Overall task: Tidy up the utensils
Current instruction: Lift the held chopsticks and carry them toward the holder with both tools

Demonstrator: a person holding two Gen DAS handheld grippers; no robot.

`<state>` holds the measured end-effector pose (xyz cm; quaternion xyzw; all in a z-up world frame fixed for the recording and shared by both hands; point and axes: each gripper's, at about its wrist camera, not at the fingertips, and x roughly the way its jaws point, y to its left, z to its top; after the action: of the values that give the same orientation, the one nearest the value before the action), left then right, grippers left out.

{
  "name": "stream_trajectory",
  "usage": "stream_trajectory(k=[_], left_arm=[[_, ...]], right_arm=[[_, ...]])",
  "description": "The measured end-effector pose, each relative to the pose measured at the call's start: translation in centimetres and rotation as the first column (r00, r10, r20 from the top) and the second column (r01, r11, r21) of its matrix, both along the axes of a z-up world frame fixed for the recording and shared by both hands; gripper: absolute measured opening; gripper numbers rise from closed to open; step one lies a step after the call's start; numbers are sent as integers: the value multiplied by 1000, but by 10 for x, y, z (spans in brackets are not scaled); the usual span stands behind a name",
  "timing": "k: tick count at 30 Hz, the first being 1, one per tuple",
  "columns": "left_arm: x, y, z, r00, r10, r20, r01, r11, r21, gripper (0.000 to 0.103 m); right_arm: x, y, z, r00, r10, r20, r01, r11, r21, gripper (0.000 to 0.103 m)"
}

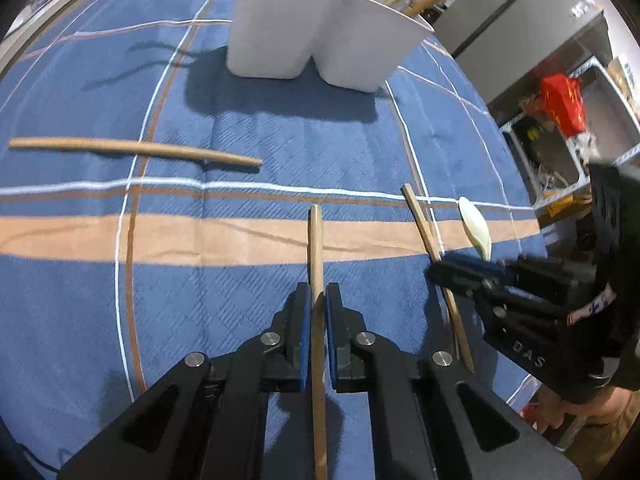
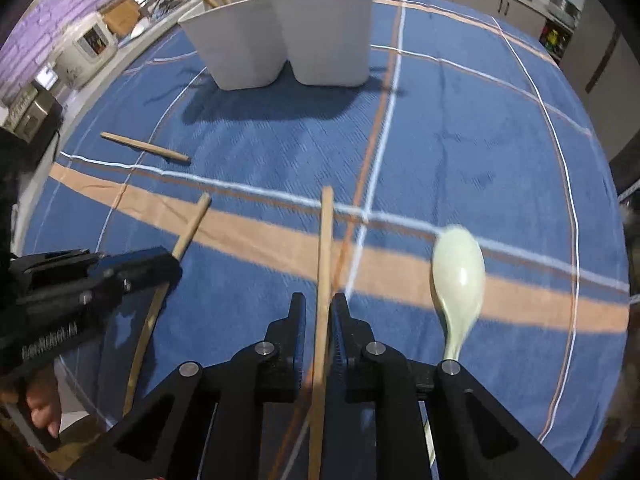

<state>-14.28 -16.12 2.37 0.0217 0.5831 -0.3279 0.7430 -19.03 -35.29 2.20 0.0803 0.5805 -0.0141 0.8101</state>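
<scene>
Chopsticks: left gripper [image 1: 318, 304] clenches one [image 1: 317, 248], right gripper [image 2: 319, 312] another [image 2: 326, 240]; white holder [image 2: 280, 40] near tablecloth's [image 2: 460, 140] far edge, open cloth between.

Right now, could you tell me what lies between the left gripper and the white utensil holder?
In the left wrist view, only bare blue cloth separates the left gripper from the white holder.

Both grippers, left gripper [image 1: 318, 300] and right gripper [image 2: 319, 312]: matte black linkages, silver round pivot screws, blue finger pads [image 1: 306, 316].

Blue plaid tablecloth [image 1: 240, 300] — white holder [image 1: 320, 36], loose chopstick [image 1: 136, 148], pale spoon [image 2: 458, 280]
</scene>
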Motion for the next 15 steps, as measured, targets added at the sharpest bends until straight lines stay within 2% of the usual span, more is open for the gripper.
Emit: stream_trajectory(k=[4, 9, 11, 15], left_arm=[[-1, -9, -1, 1000, -18, 25, 18, 1000, 10, 7], [-8, -7, -4, 997, 8, 77, -4, 998, -58, 7], [-8, -7, -4, 996, 0, 90, 6, 998, -67, 5], [-6, 0, 2, 996, 17, 91, -9, 997, -81, 5]], right_arm=[[11, 5, 0, 1000, 18, -17, -19, 999, -32, 14], [1, 19, -2, 998, 33, 46, -27, 991, -127, 8], [-1, 18, -3, 997, 19, 76, -9, 993, -118, 7], [-13, 3, 6, 989, -47, 142, 51, 998, -28, 6]])
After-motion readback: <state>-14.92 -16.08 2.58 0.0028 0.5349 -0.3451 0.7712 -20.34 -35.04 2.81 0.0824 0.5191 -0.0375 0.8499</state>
